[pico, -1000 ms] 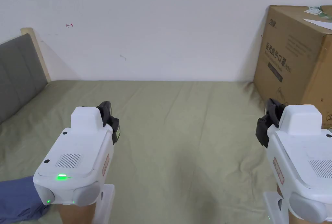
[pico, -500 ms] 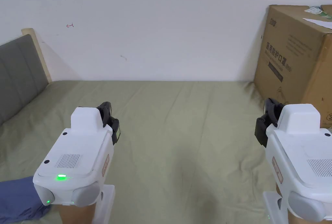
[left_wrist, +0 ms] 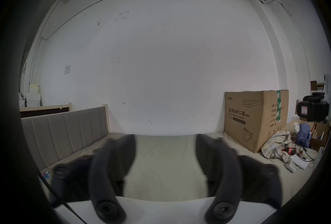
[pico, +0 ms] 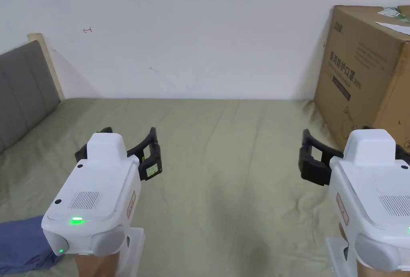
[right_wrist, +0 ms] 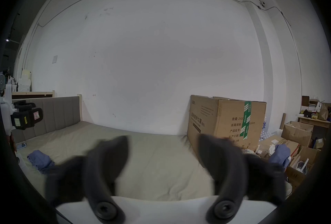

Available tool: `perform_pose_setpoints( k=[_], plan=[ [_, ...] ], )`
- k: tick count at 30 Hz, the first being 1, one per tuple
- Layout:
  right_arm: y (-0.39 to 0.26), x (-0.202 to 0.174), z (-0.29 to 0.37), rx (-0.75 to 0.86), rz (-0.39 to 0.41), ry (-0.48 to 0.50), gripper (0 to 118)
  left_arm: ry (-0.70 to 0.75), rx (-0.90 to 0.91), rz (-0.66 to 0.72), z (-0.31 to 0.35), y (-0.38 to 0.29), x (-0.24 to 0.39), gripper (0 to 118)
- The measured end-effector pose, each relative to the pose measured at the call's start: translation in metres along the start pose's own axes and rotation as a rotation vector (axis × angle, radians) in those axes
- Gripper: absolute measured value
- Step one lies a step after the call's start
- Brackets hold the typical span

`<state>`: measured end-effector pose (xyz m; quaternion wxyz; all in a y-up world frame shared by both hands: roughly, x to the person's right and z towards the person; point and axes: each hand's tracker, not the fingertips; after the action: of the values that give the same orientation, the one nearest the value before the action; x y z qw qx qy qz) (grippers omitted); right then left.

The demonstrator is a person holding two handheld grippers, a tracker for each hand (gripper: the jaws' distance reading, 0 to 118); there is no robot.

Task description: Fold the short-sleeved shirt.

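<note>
While both white hand-held grippers, left (pico: 120, 145) and right (pico: 348, 149), hovered with jaws spread and empty, folding had not begun. The crumpled blue short-sleeved shirt (pico: 20, 243) lay near-left on the olive-sheeted bed (pico: 224, 177); fetching it seemed next. The brown cardboard box (pico: 368, 73) bounded the far right; mid-bed was bare.

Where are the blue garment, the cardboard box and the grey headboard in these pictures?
blue garment (pico: 20, 243): head view, middle of the crumpled cloth at lower left.
cardboard box (pico: 360, 73): head view, its printed side face.
grey headboard (pico: 22, 89): head view, its padded front.
</note>
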<state>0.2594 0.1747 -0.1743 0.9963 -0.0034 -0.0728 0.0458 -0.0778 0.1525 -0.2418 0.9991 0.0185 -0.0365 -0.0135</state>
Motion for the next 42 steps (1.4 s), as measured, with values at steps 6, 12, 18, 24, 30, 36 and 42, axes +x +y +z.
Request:
perform_pose_setpoints(
  k=[6, 12, 18, 24, 30, 36, 42],
  plan=[
    [-0.0022, 0.0009, 0.0002, 0.007, -0.002, -0.031, 117, -0.012, 0.001, 0.014, -0.0029, -0.0027, -0.0037, 118],
    [-0.0035, 0.0021, -0.0003, 0.002, -0.009, -0.035, 118, 0.001, 0.000, 0.028, -0.0030, -0.0016, -0.0048, 118],
    [-0.0032, 0.0018, 0.0002, 0.004, -0.006, -0.030, 118, 0.006, -0.003, 0.042, -0.0030, -0.0016, -0.0064, 118],
    [-0.0012, 0.0006, 0.0008, 0.013, -0.002, -0.027, 118, 0.005, 0.000, 0.036, -0.0005, 0.0007, -0.0059, 118],
    [0.0003, -0.0012, 0.0019, 0.016, 0.000, -0.022, 118, 0.000, 0.000, 0.030, 0.0016, 0.0005, -0.0050, 118],
    [0.0011, -0.0016, 0.0023, 0.015, 0.002, -0.021, 118, 0.000, -0.003, 0.028, 0.0015, 0.0014, -0.0045, 118],
    [0.0024, -0.0041, 0.0037, 0.019, -0.015, 0.018, 118, -0.002, -0.001, 0.026, 0.0022, 0.0019, -0.0047, 118]
  ],
)
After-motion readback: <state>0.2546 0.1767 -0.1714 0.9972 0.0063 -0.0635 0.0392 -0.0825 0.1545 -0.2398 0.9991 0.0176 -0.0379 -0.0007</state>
